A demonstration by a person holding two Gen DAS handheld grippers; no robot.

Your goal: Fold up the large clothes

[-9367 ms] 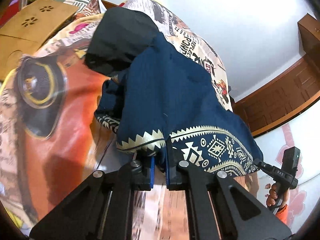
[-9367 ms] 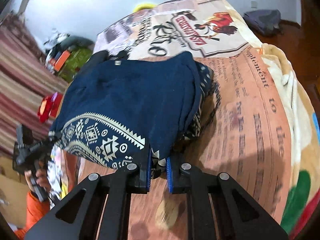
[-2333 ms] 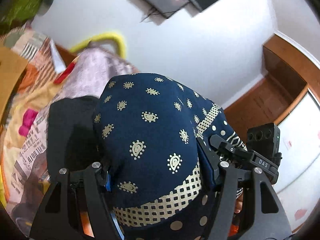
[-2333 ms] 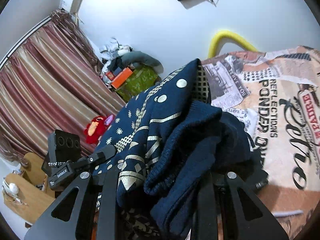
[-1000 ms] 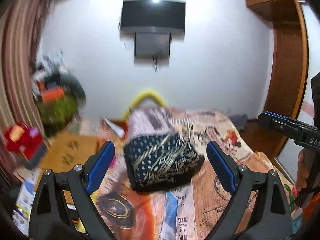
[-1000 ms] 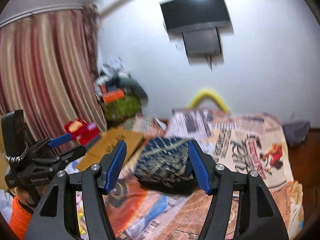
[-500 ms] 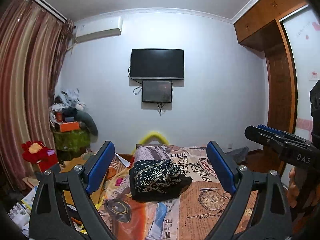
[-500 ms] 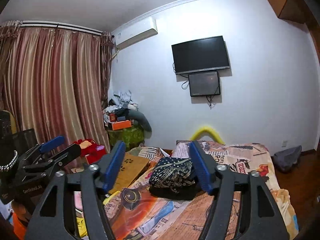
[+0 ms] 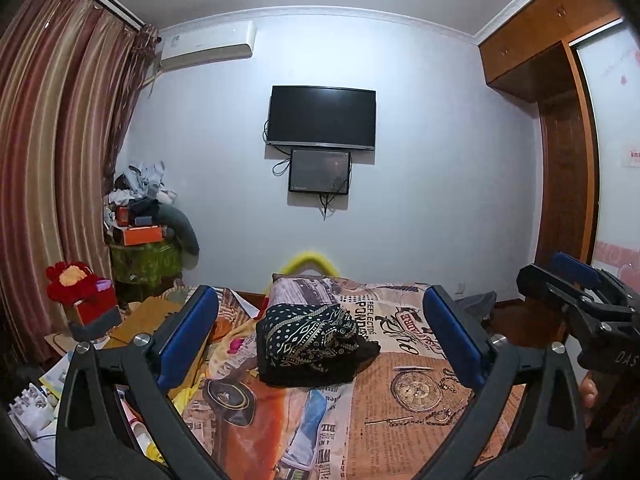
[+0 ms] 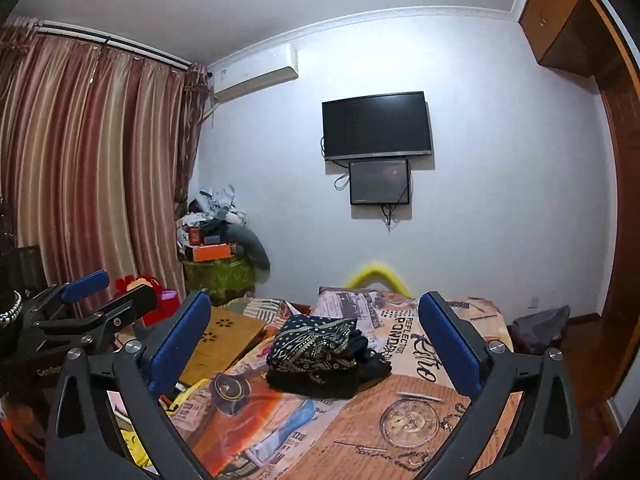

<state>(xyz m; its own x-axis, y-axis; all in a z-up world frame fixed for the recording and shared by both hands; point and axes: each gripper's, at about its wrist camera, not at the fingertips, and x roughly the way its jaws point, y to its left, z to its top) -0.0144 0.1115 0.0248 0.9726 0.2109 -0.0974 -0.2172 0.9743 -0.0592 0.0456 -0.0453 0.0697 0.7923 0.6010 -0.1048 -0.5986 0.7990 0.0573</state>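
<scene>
The folded navy garment [image 9: 308, 344] with its cream pattern lies as a bundle on the printed bed sheet [image 9: 400, 420], partly over a black cloth [image 9: 362, 354]. In the right wrist view the navy garment [image 10: 320, 346] sits mid-bed, far ahead. My left gripper [image 9: 319, 300] is well back from it, its jaws opening wide with nothing between them. My right gripper [image 10: 315, 302] is likewise far back, jaws opening, nothing between them. Each gripper shows in the other's view: the right gripper [image 9: 576, 292], the left gripper [image 10: 92, 300].
A wooden lap desk [image 10: 224, 340] lies at the bed's left. Beyond it are a red plush [image 9: 76, 284], a cluttered green stand [image 9: 144, 256] and curtains [image 10: 80, 180]. A television [image 9: 322, 118] hangs on the far wall. A wardrobe [image 9: 568, 160] stands on the right.
Both grippers let go of the navy garment and drew back from the bed, so the bundle now looks small and far. The right jaws have spread much wider, the left slightly.
</scene>
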